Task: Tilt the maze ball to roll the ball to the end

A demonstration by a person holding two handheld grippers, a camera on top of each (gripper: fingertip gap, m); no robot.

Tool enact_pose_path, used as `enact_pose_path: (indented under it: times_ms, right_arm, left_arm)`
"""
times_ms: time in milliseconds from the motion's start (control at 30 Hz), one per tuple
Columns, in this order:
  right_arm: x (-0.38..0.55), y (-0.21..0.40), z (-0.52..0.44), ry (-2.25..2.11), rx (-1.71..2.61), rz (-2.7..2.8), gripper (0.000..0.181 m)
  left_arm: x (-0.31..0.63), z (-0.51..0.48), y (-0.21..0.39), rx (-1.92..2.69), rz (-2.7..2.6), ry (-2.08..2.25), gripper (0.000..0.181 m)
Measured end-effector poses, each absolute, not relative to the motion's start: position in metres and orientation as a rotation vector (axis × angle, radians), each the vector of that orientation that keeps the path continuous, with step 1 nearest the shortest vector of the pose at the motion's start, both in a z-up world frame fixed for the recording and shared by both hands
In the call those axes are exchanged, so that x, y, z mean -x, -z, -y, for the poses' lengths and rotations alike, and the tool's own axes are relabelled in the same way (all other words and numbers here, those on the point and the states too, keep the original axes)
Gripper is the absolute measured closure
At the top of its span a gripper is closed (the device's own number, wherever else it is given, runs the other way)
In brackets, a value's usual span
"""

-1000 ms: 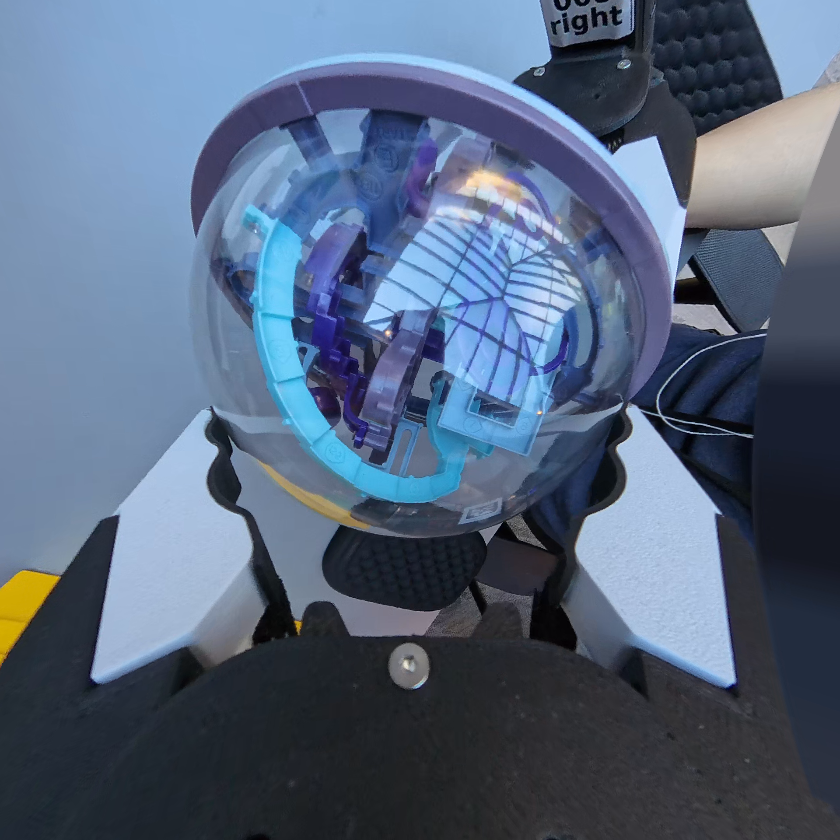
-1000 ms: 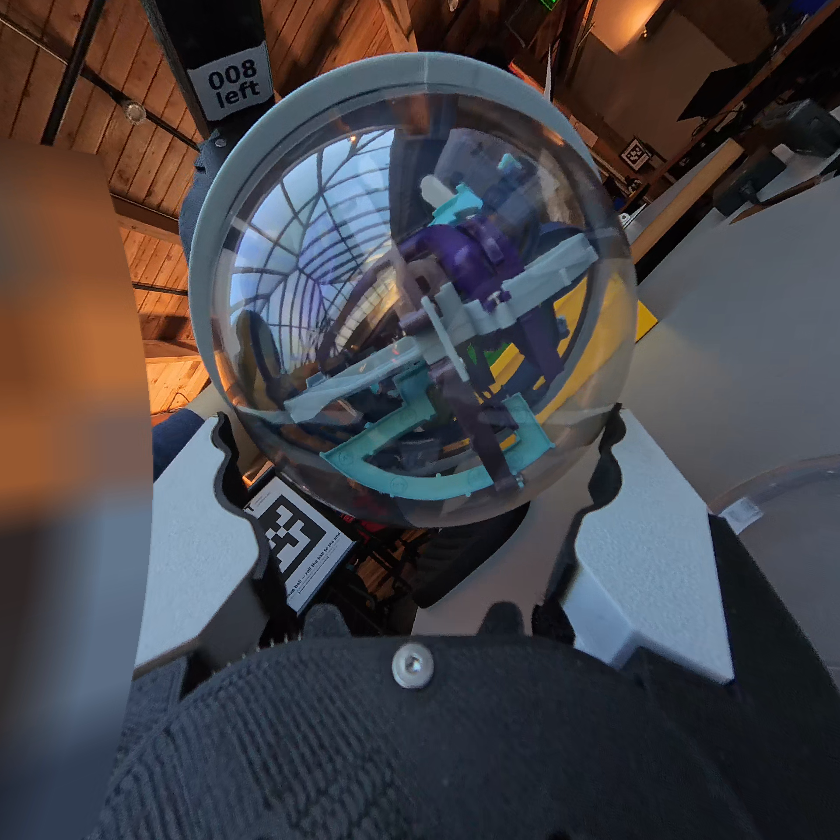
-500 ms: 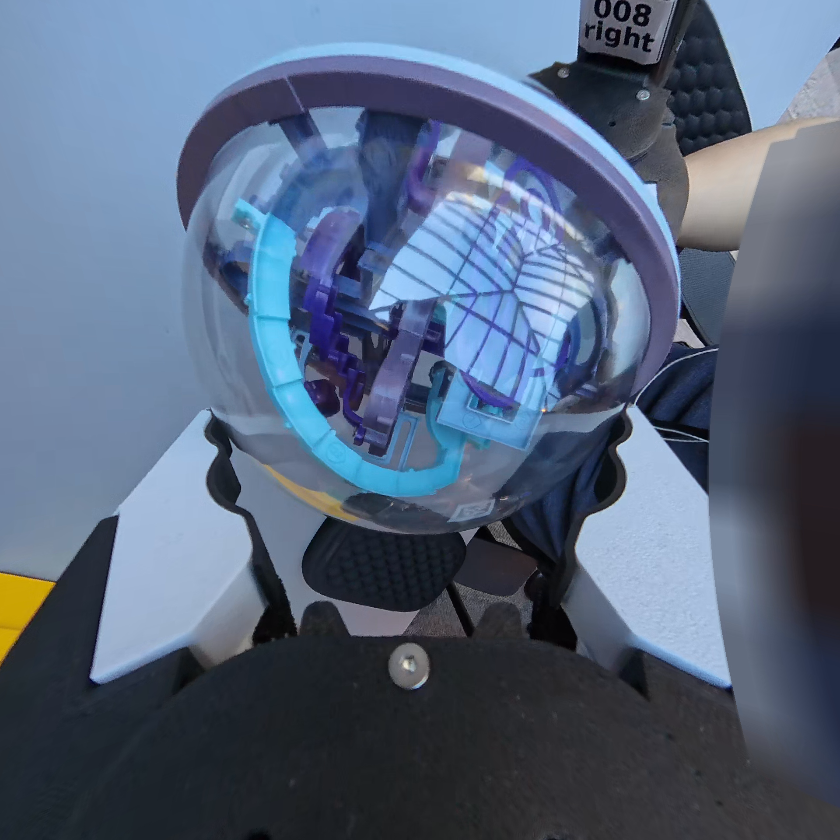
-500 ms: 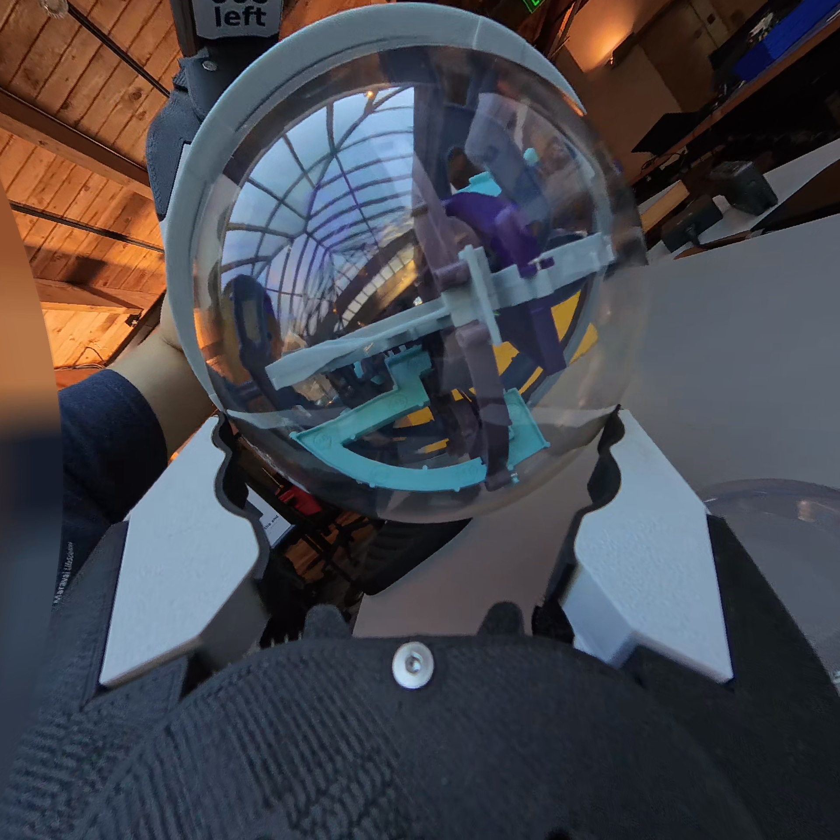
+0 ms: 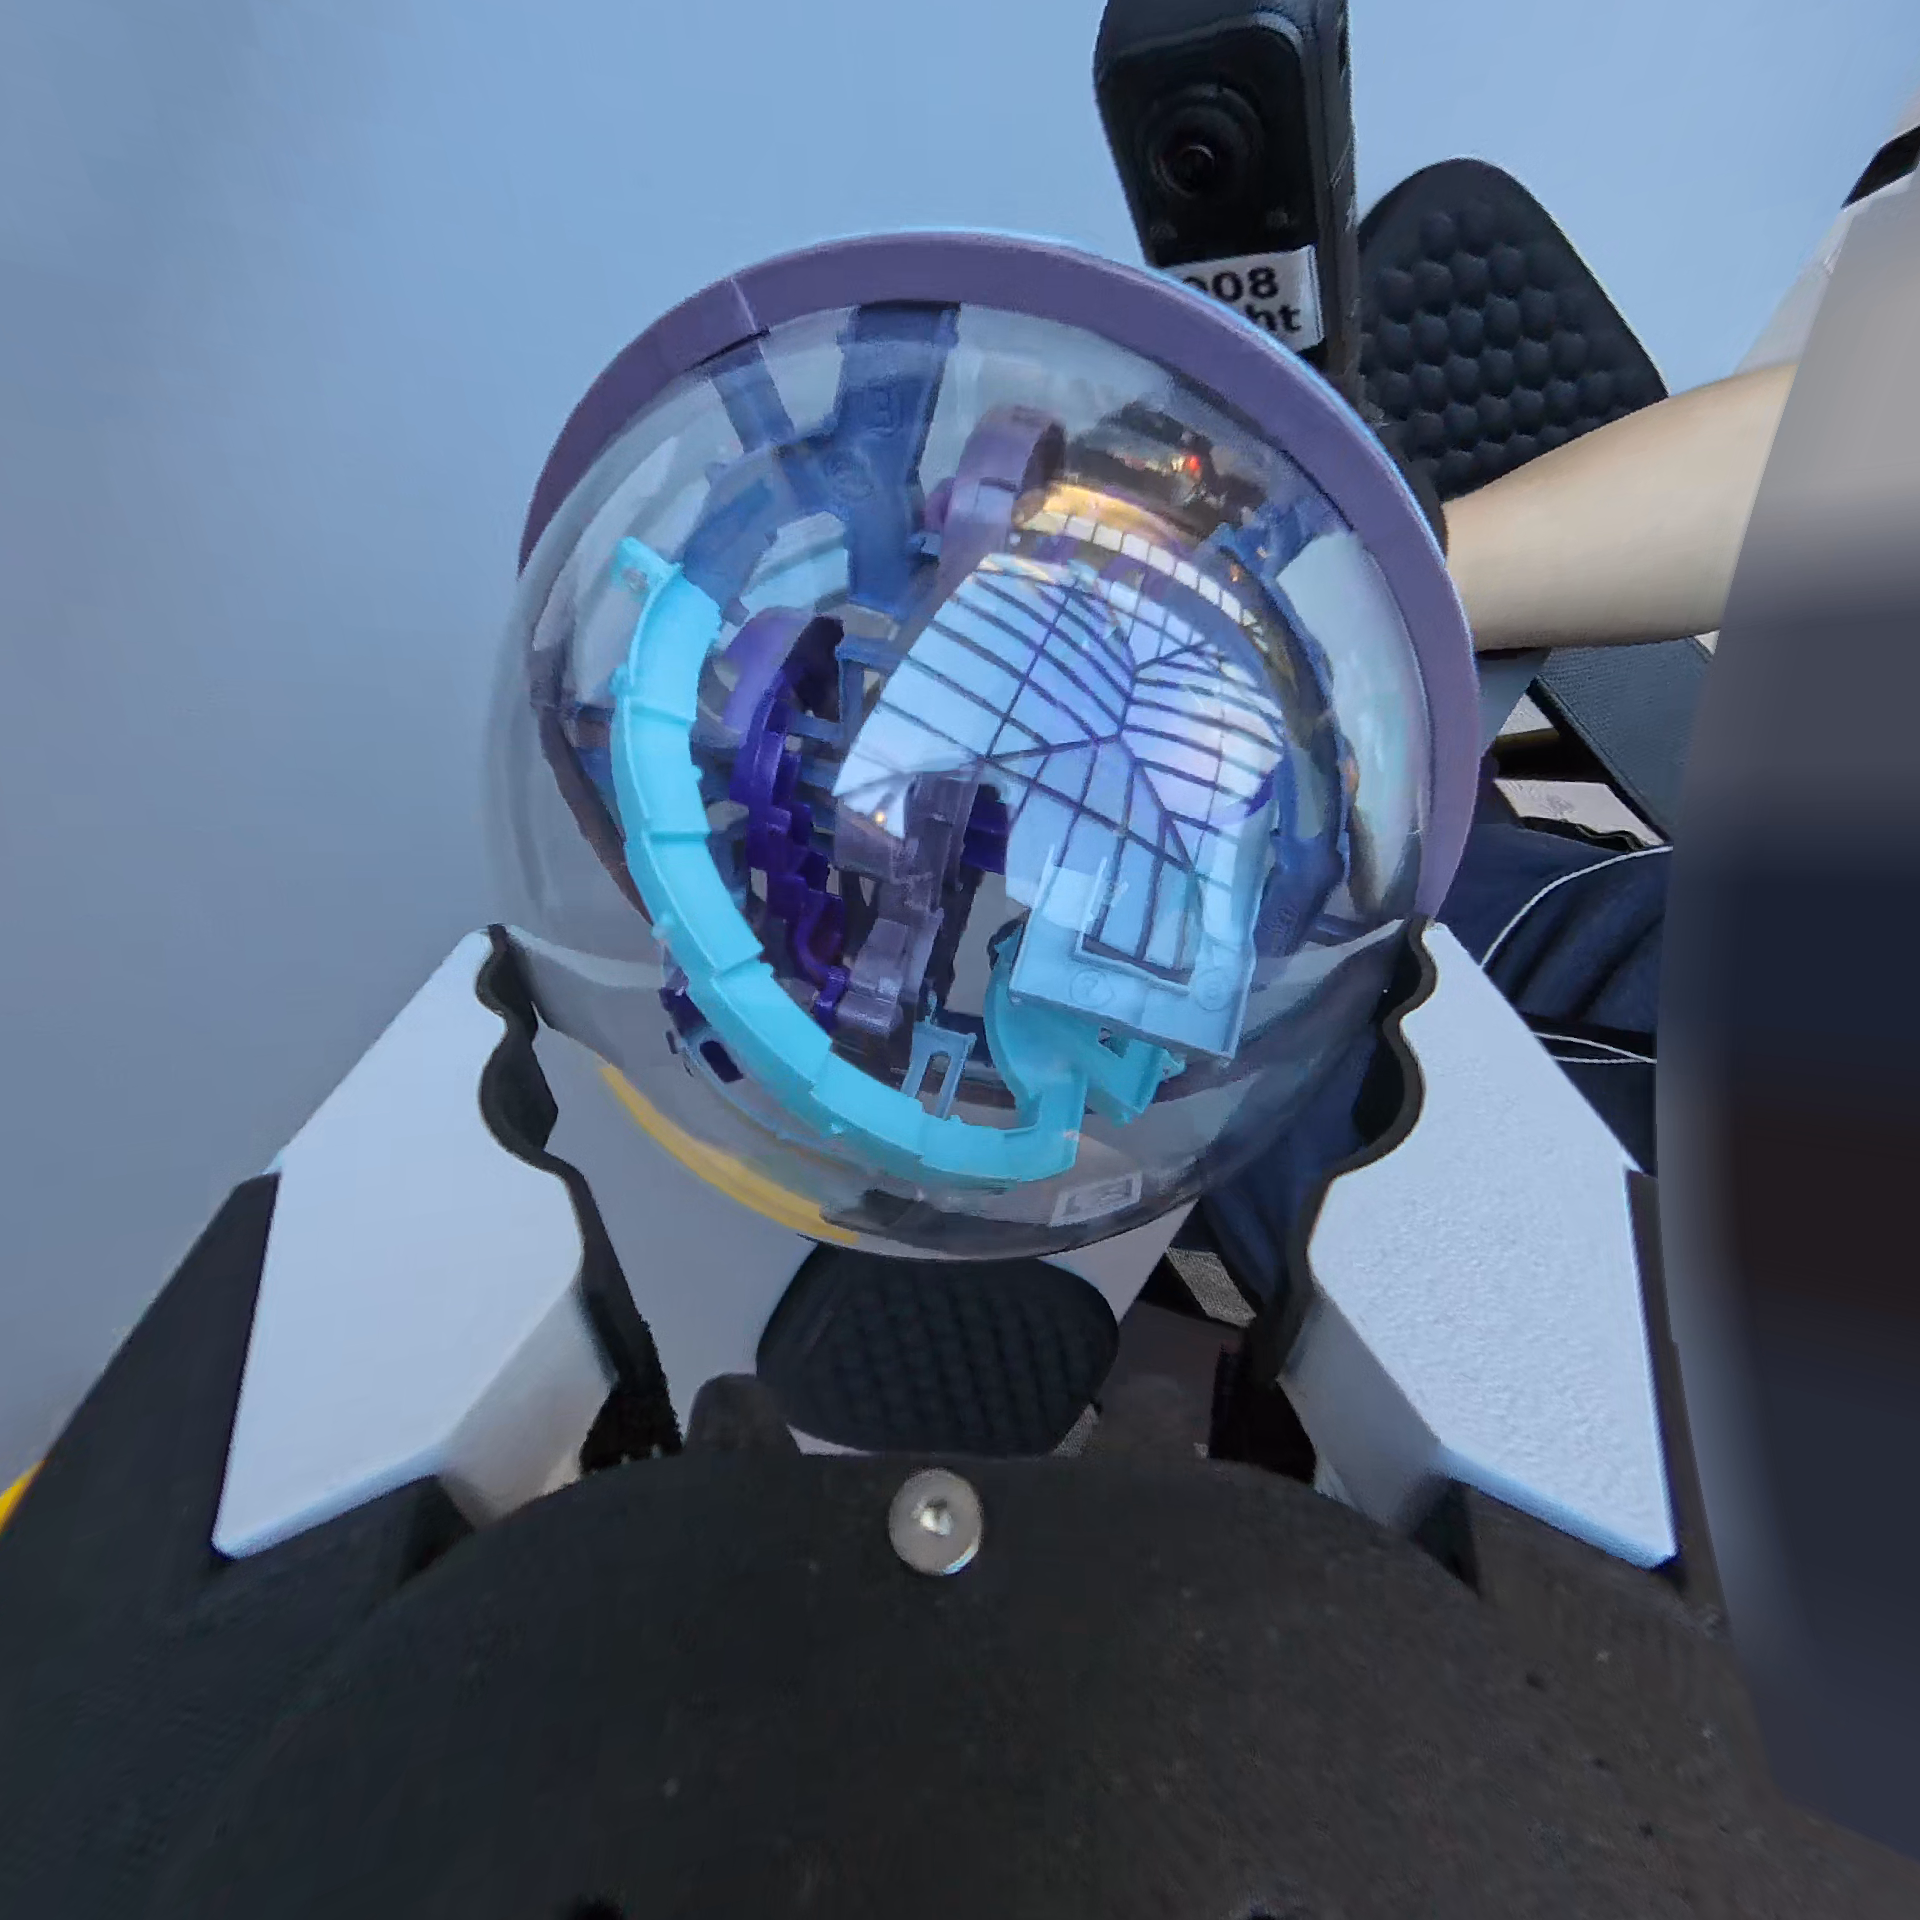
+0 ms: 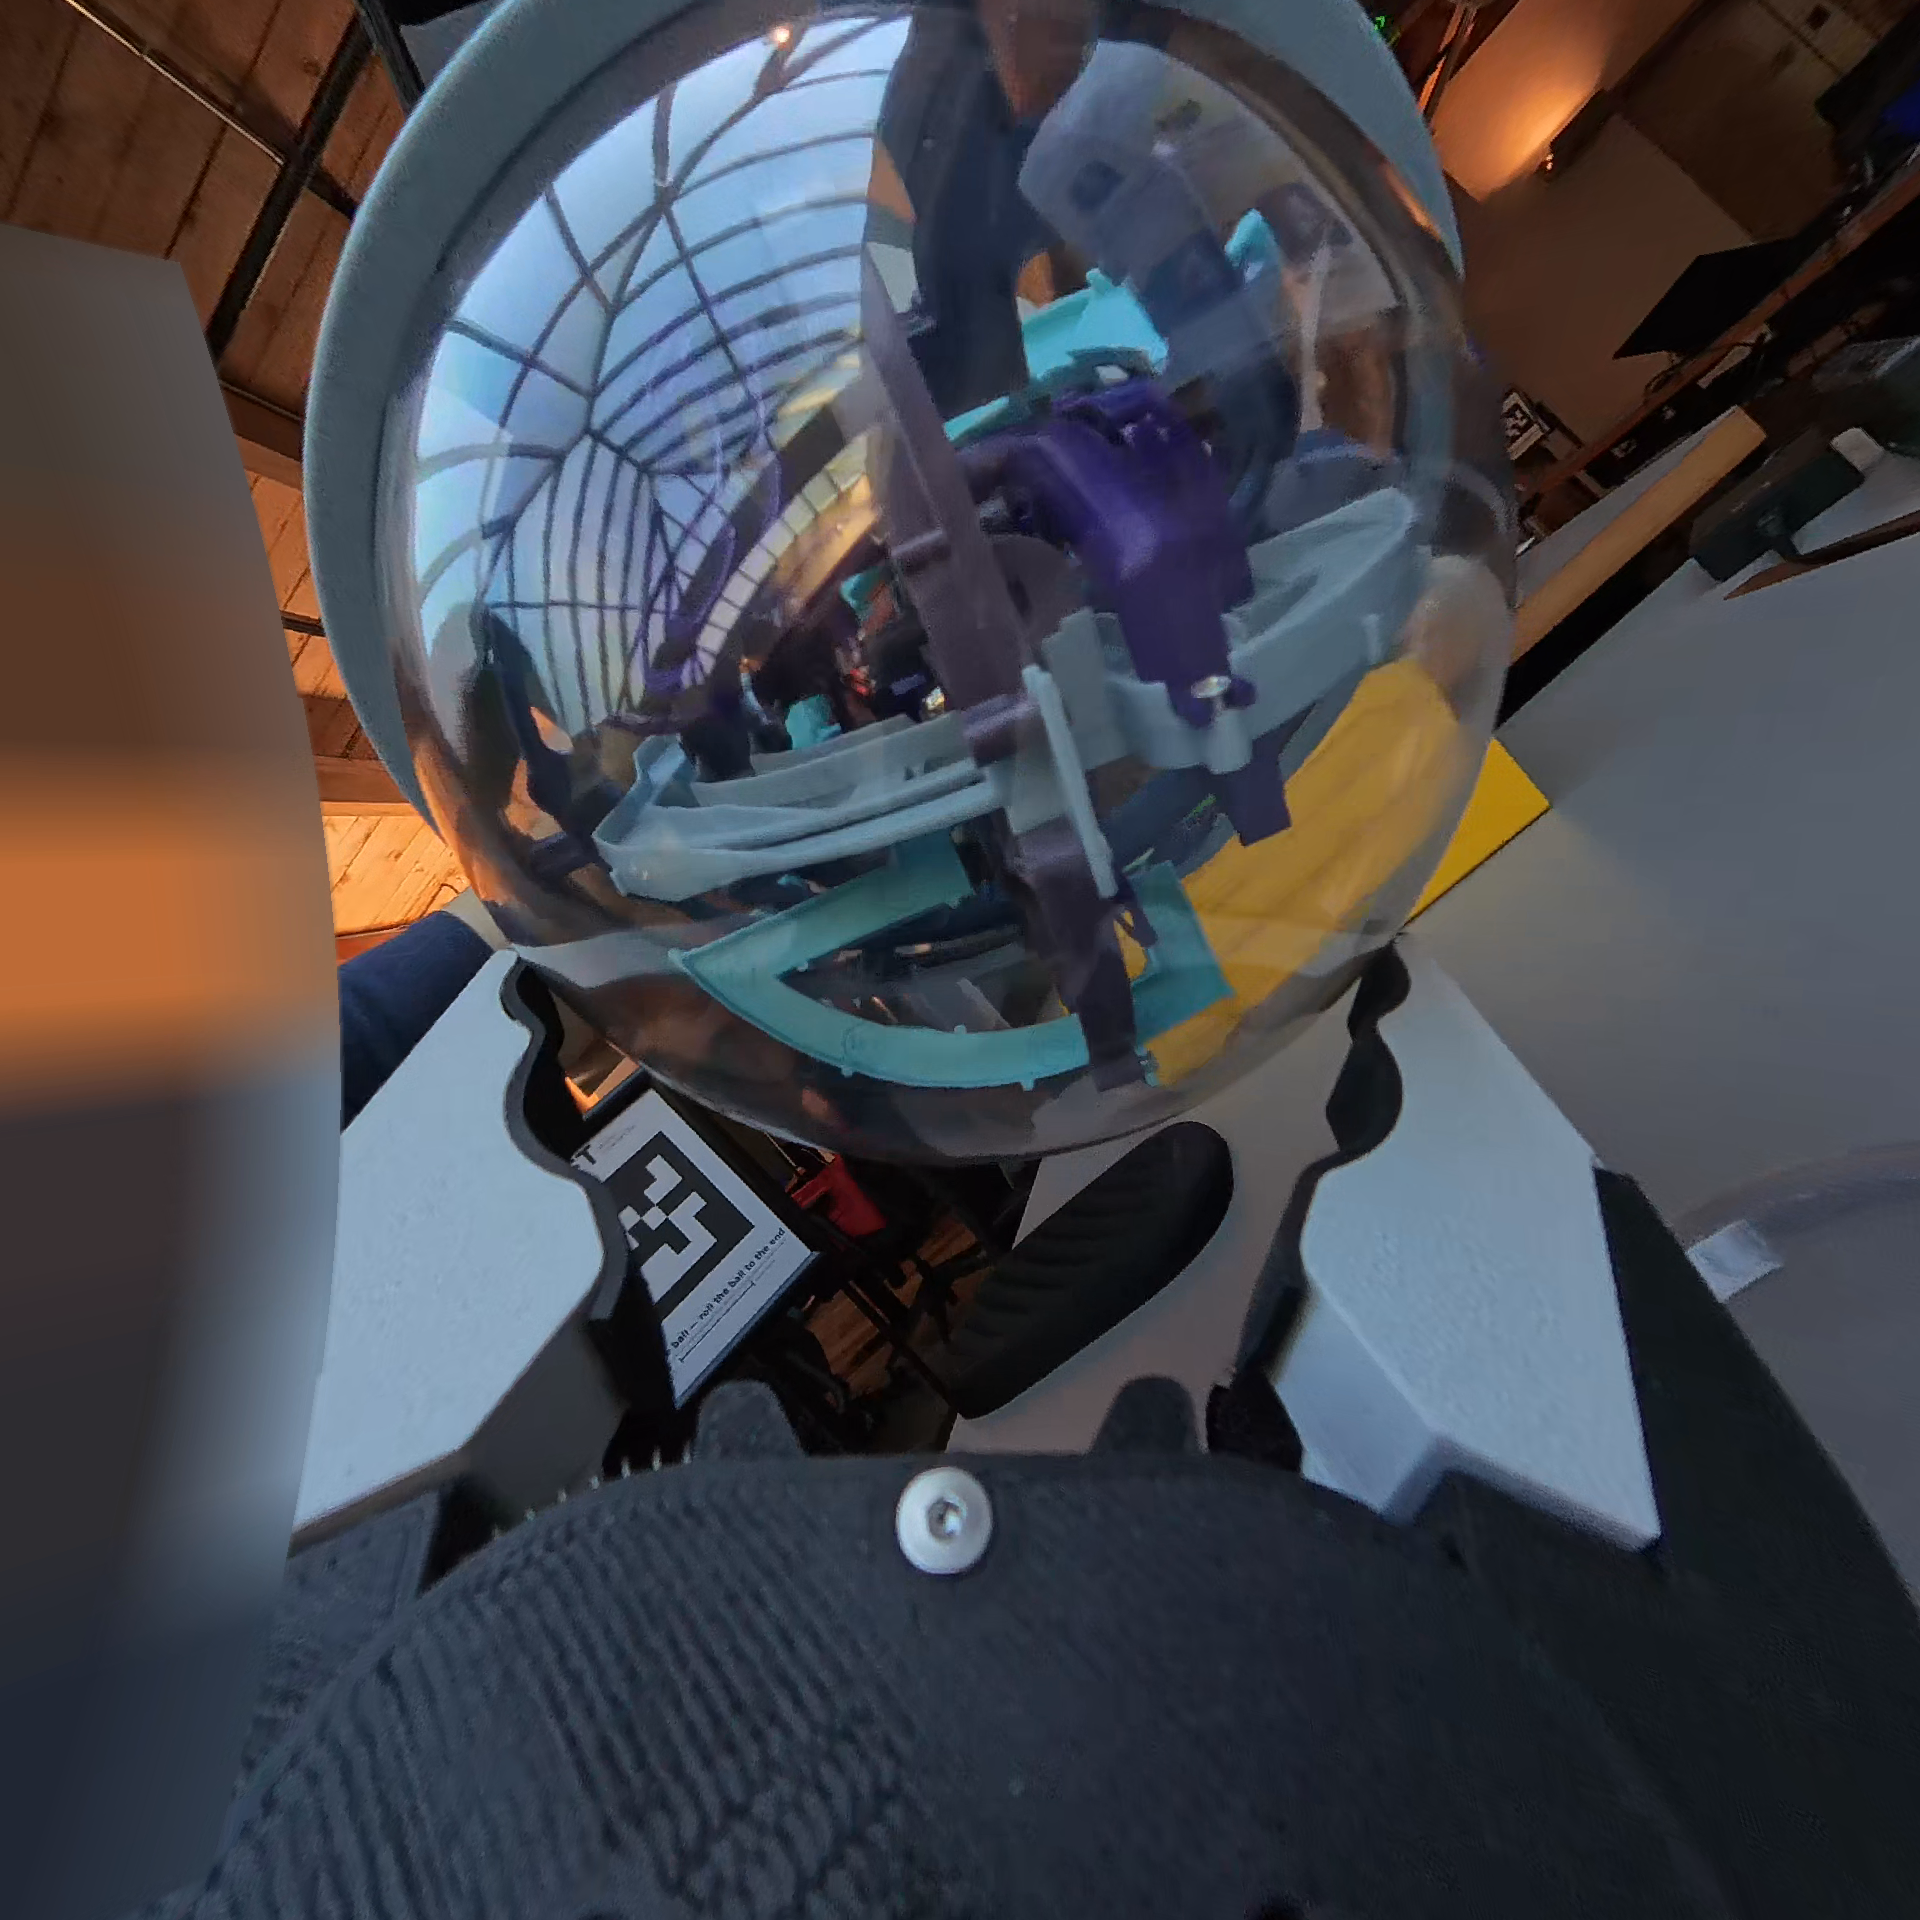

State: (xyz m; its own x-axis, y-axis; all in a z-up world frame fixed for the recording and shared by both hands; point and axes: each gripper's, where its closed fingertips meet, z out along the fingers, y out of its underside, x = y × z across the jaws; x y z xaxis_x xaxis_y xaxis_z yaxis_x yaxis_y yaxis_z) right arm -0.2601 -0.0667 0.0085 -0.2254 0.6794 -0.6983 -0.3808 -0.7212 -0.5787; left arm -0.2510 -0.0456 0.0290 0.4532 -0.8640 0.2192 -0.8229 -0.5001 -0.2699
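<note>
The maze ball [image 5: 966, 727] is a clear sphere with a purple-grey rim, and cyan, purple and blue tracks inside. My left gripper [image 5: 951, 951] is shut on its lower half, one white finger [image 5: 416, 1195] on each side. The right wrist view shows the same ball [image 6: 914, 571] from the opposite side, held off the table, with my right gripper [image 6: 951, 982] shut on it. A small silvery round piece [image 6: 1208, 687] sits on the grey track; I cannot tell whether it is the ball. The right gripper's camera [image 5: 1226, 135] shows behind the sphere.
A person's forearm [image 5: 1610, 582] reaches in at the right. The white table [image 6: 1714, 883] with a yellow patch [image 6: 1496, 831] lies below. A marker card [image 6: 686, 1216] stands behind, and a clear dome [image 6: 1818, 1195] sits at the right.
Both grippers have tilted the sphere while still gripping it. The inner tracks have turned. The right gripper's camera has come into the left view; the sphere sits higher and closer in the right view.
</note>
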Motion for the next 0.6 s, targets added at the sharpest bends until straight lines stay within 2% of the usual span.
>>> enact_pose_path:
  times_ms: [367,600]
  right_arm:
    - [0.259,-0.014,0.075,-1.839,1.346,0.570,0.034]
    - [0.264,-0.006,0.078,-1.785,1.439,0.632,0.033]
  left_arm:
    - [0.240,0.052,-0.045,2.260,-1.741,0.410,0.025]
    - [0.245,0.054,-0.040,2.222,-1.751,0.464,0.025]
